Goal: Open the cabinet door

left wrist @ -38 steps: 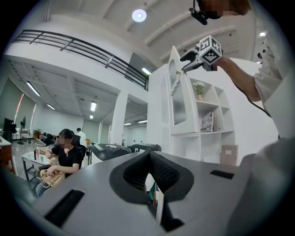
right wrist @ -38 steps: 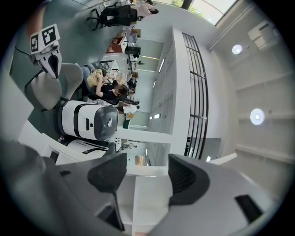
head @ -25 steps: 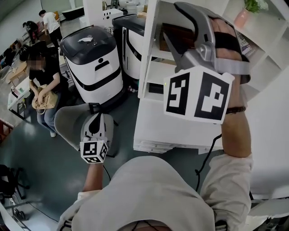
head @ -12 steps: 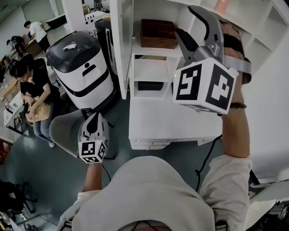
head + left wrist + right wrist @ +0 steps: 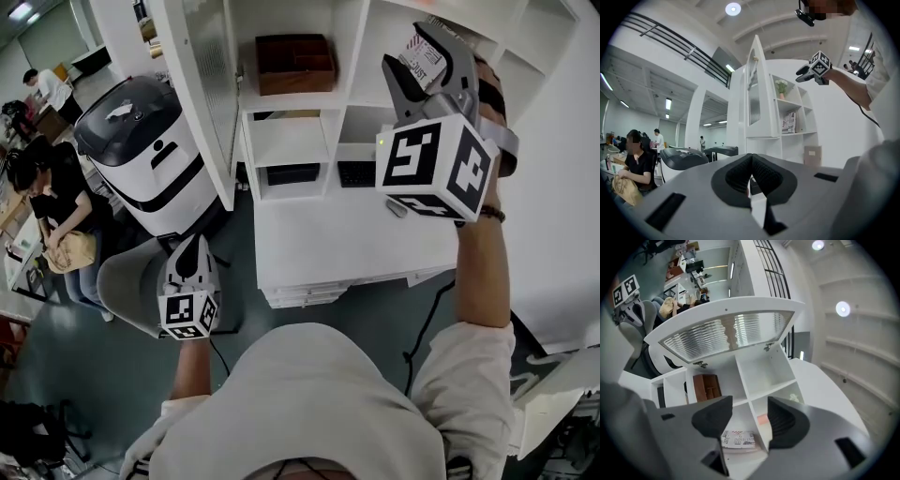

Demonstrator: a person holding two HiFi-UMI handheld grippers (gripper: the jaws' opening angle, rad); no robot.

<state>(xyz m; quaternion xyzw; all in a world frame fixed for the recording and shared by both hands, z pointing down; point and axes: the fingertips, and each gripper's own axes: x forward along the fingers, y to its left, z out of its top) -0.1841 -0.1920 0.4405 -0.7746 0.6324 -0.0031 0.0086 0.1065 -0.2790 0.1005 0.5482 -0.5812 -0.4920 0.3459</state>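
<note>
The white cabinet door (image 5: 211, 84) with its ribbed glass pane (image 5: 726, 333) stands swung wide to the left, and the shelves behind it are bare to view. My right gripper (image 5: 427, 61) is raised in front of the upper shelves, right of the door and apart from it. Its jaws are closing with nothing between them (image 5: 750, 413). My left gripper (image 5: 192, 248) hangs low over the floor, left of the cabinet, with its pads (image 5: 740, 171) pressed together on nothing. In the left gripper view the door (image 5: 754, 93) shows edge-on, with the right gripper (image 5: 806, 75) high beside it.
A brown wooden box (image 5: 295, 61) and a printed carton (image 5: 420, 58) sit on the shelves, dark items (image 5: 292, 173) lower down. Black-and-white machines (image 5: 141, 141) stand left of the door. A grey chair (image 5: 131, 281) is by my left hand. A seated person (image 5: 47, 206) is far left.
The door has swung further open to the left. My right gripper has moved right, away from the door's edge, and its jaws have narrowed. The left gripper has shifted a little.
</note>
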